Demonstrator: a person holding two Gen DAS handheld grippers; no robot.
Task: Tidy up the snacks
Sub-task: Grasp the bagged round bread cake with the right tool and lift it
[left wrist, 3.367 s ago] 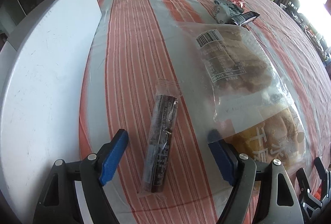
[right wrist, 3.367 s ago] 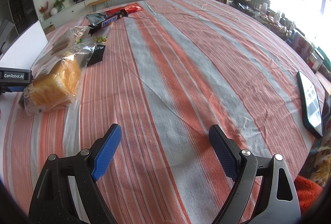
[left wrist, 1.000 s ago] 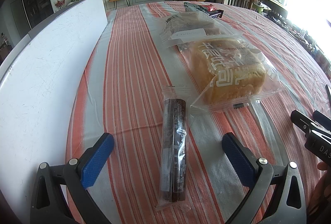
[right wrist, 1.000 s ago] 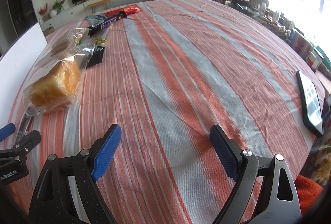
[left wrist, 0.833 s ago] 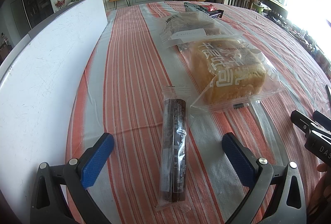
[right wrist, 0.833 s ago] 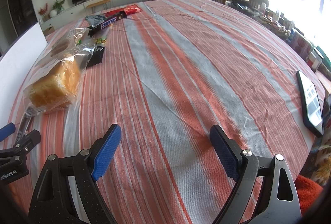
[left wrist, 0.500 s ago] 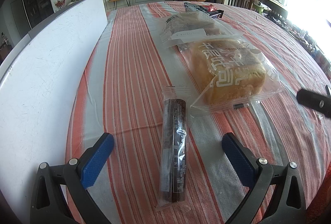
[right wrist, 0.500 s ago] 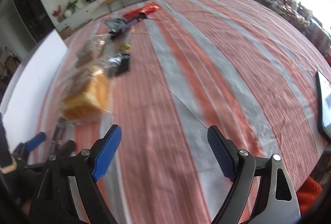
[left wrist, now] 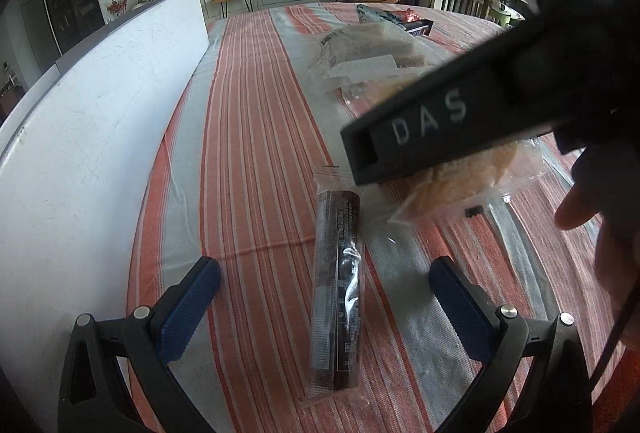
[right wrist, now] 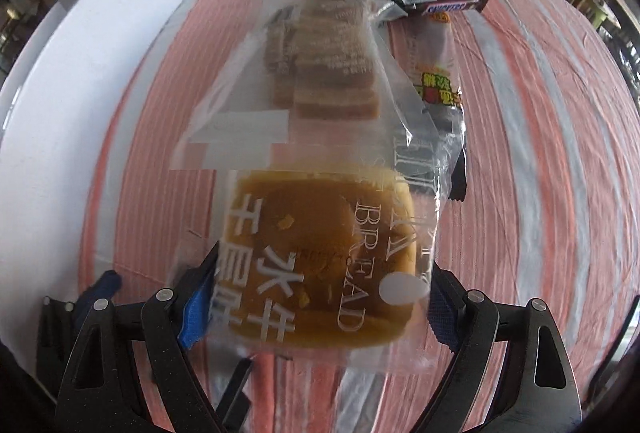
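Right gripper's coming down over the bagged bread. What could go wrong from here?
1. The right gripper is closing with the bread bag between its jaws; the loaf looks soft and may get crushed.
2. The bag's clear end overlaps the bag of sliced cake, so a lift may drag that along.
3. The right gripper's body crosses close in front of the left gripper, which hovers open over the dark snack stick; the two could collide.

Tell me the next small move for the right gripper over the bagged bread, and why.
Probably finish closing on the clear-bagged golden bread loaf. The right gripper already straddles it, blue pads either side, jaws closing, not yet visibly pressing. The left gripper is open over the dark wrapped stick.
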